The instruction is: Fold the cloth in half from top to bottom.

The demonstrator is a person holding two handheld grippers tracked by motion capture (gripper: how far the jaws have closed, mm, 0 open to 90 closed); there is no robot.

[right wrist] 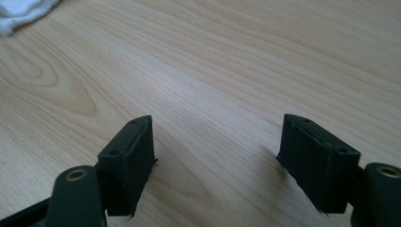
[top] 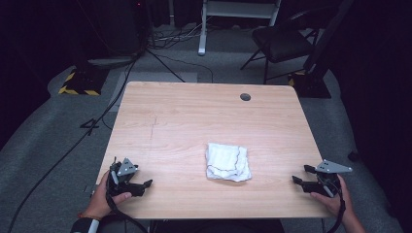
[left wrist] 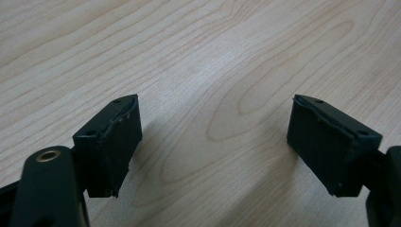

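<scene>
On table point(top: 184, 126) centre: white cloth point(top: 228, 162) crumpled, untouched | my left gripper point(top: 145, 185) spread, empty | my right gripper point(top: 300, 174) spread, empty, near edge

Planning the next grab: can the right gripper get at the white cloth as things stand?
Probably yes: the right gripper is open and empty, and only bare table lies between it and the white cloth.

The table point(top: 184, 126) has a pale wood-grain top, smooth with a soft sheen, and a dark round grommet point(top: 245, 97) set into it. The white towel point(top: 227, 162) looks like soft, nubbly terry cloth, matt, with a thin dark stitched edge. Each gripper's jaws are matt black plastic, the left gripper point(left wrist: 215, 142) with slightly frayed pad edges, the right gripper point(right wrist: 215, 156) with brass-coloured metal eyelets; the floor point(top: 58, 145) is grey carpet.
</scene>
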